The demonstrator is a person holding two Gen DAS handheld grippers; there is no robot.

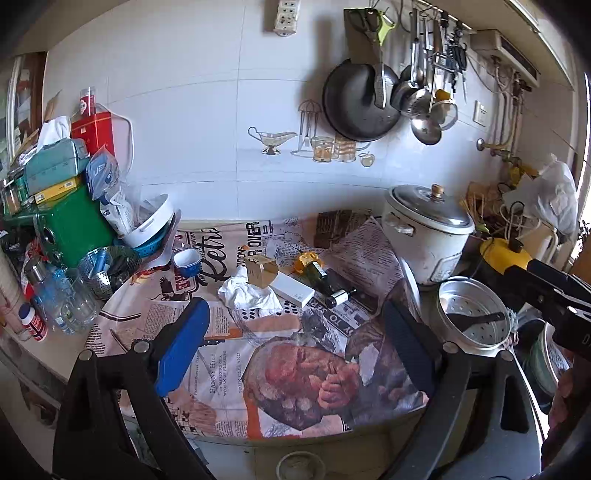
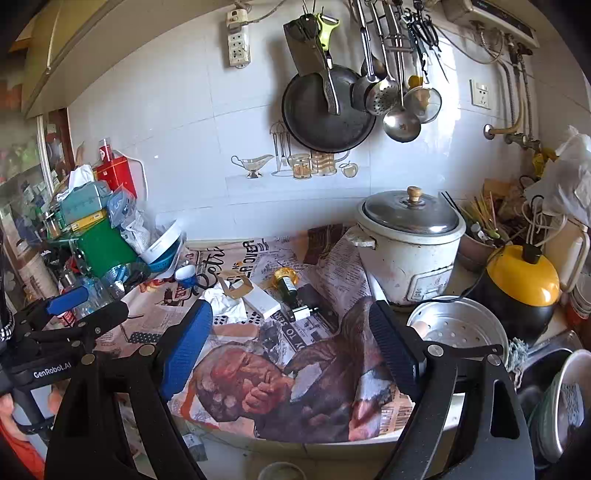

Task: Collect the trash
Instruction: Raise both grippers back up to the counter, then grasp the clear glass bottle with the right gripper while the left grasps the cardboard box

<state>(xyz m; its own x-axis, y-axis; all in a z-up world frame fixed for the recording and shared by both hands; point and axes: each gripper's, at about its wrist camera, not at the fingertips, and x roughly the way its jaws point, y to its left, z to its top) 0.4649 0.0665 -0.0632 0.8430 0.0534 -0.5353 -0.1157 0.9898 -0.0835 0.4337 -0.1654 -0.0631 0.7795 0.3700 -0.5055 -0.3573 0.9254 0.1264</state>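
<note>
White crumpled tissue (image 1: pixel 248 295), a small cardboard box (image 1: pixel 261 272) and a bottle (image 1: pixel 317 276) lie uncollected mid-counter (image 1: pixel 37 354), probably trash; left gripper (image 1: pixel 295 332) and right gripper (image 2: pixel 291 338) hover open, empty.

White tiled wall (image 1: pixel 192 122) ahead of me, with a printed decal of kitchenware (image 1: pixel 314 142) low on it. Power strip (image 1: pixel 286 16) hangs high on the wall; a wall socket (image 1: pixel 481 113) sits further right. A rail of hanging utensils (image 2: pixel 391 74) and a dark pan (image 2: pixel 325 110) hang on the wall. A white water heater (image 2: pixel 487 14) is mounted top right, with hoses and a tap (image 2: pixel 513 134) below it. My worktop (image 1: pixel 22 350) runs under the wall, covered by a newspaper-print cloth (image 1: pixel 229 384). Cabinet underside (image 2: pixel 74 66) upper left. A glass-fronted cupboard (image 2: pixel 22 173) stands far left. Bright daylight comes from the right side, washing out the tiles there.
</note>
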